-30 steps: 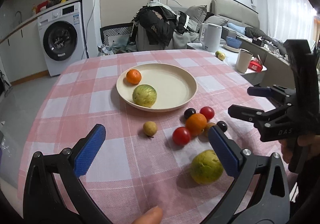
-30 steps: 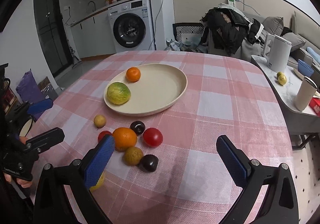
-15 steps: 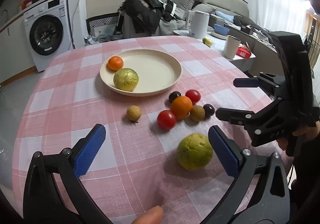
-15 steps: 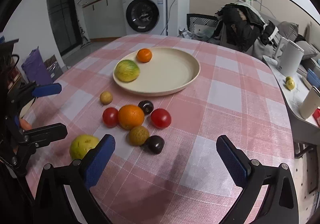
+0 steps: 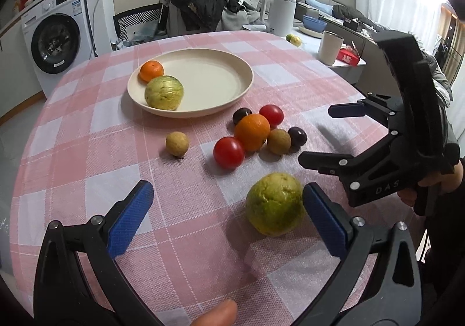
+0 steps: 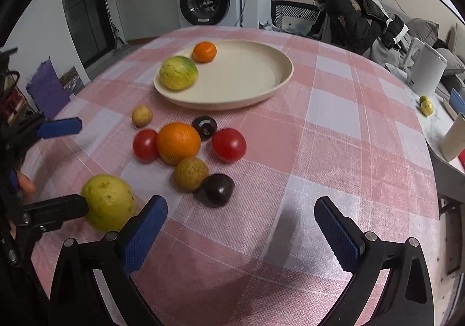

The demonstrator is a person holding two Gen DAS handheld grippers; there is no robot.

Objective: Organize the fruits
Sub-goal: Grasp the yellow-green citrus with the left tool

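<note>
Left gripper (image 5: 226,220), right gripper (image 6: 239,230): jaws wide, seemingly low.

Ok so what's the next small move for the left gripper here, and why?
Probably ease the left gripper slightly rightward and forward so the yellow-green fruit sits centred between its open fingers, then close. The fruit lies on the tablecloth against the right finger, while the plate holds only two fruits.

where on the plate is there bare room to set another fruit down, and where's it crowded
The plate is bare across its middle and right side; only the small orange and green fruit sit together at its left rim. The cloth right of the plate is free too. It is crowded just in front, around the big orange.
</note>
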